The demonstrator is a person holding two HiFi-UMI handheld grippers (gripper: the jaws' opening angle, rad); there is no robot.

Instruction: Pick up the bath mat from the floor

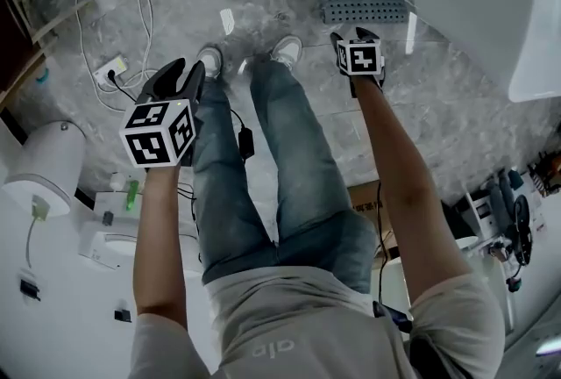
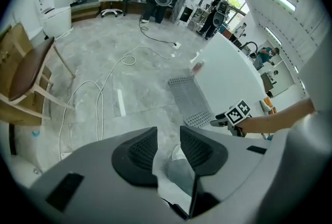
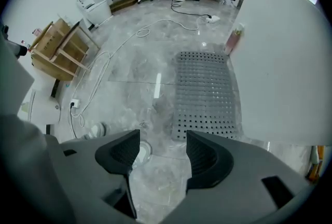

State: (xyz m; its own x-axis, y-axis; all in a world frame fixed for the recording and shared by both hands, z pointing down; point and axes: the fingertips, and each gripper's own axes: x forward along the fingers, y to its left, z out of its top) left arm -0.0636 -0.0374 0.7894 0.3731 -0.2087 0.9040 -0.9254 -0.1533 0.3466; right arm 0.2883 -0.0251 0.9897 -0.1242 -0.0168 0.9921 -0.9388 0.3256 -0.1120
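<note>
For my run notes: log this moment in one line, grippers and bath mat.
left gripper: open, empty | right gripper: open, empty | bath mat: flat on floor, untouched | stage: not yet grasped

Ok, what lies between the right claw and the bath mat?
Bare marble floor between right claw and bath mat, seen in the right gripper view.

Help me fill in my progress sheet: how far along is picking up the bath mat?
Done: nothing yet; the bath mat lies flat on the floor. In hand: the left gripper and right gripper are both open and empty, and the right one points down at bare floor just short of the mat's near edge. Left: reach the mat, close on it and lift it.
</note>
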